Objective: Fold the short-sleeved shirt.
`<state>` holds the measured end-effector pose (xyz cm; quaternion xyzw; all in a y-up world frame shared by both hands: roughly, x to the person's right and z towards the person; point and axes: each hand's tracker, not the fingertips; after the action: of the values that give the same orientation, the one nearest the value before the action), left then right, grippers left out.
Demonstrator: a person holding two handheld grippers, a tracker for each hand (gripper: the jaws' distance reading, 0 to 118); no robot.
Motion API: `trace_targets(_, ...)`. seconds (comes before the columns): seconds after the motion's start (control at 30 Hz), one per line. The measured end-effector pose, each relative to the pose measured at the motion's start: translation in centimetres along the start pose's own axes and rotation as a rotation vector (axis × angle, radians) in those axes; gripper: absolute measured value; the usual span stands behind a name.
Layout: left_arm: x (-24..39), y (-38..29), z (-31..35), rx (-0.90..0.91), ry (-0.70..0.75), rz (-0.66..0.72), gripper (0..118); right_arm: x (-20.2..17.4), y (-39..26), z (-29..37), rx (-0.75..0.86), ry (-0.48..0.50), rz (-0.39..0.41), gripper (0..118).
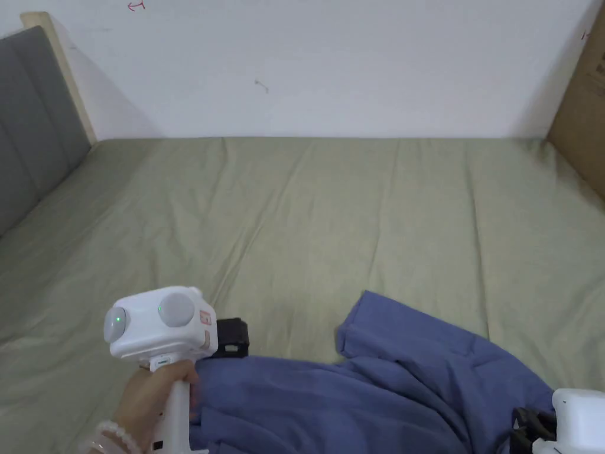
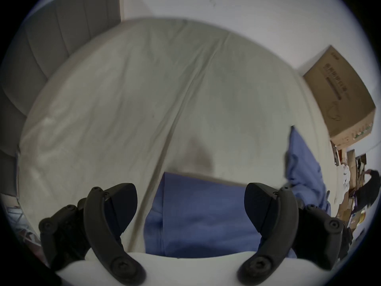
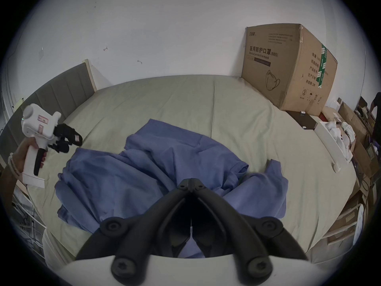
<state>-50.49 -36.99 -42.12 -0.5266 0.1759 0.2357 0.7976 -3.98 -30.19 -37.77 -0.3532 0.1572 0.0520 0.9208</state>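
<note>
Green-sheeted bed (image 1: 331, 213) lying against white wall (image 1: 307, 65), grey headboard (image 1: 29, 118) left, cardboard box (image 3: 288, 67) sitting right.

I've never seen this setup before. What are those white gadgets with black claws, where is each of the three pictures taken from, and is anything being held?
They are handheld grippers, one in each of a person's hands. The head view looks down from the person's head; each gripper view rides on its own gripper. A crumpled blue shirt lies on a bed with a green sheet; a cardboard box stands at the far corner. The left gripper hovers open over the shirt's edge, holding nothing. The right gripper has its jaws together; whether cloth is pinched is unclear.
</note>
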Motion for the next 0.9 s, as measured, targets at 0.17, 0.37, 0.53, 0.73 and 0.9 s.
trace_targets(0.17, 1.2, -1.7, -2.3, 0.042, 0.090, -0.085, 83, 0.6, -0.4, -1.0, -0.041, -0.022, -0.003, 0)
trace_targets(0.37, 2.5, -2.5, 0.1, 0.079, 0.179, -0.220, 3, 0.9, -0.4, -2.2, -0.092, -0.039, -0.011, 0)
trace_targets(0.53, 1.5, -2.7, 2.9, 0.125, 0.091, -0.169, 3, 3.0, 2.8, -4.5, -0.083, 0.129, -0.121, 0)
trace_targets(0.73, 0.7, -2.6, 6.7, 0.191, 0.009, -0.146, 3, 4.5, 10.3, -12.7, -0.164, 0.199, -0.009, 76)
trace_targets(0.9, 0.4, -2.8, 7.6, 0.206, -0.009, -0.146, 3, 4.3, 13.4, -21.0, -0.290, 0.155, 0.064, 109)
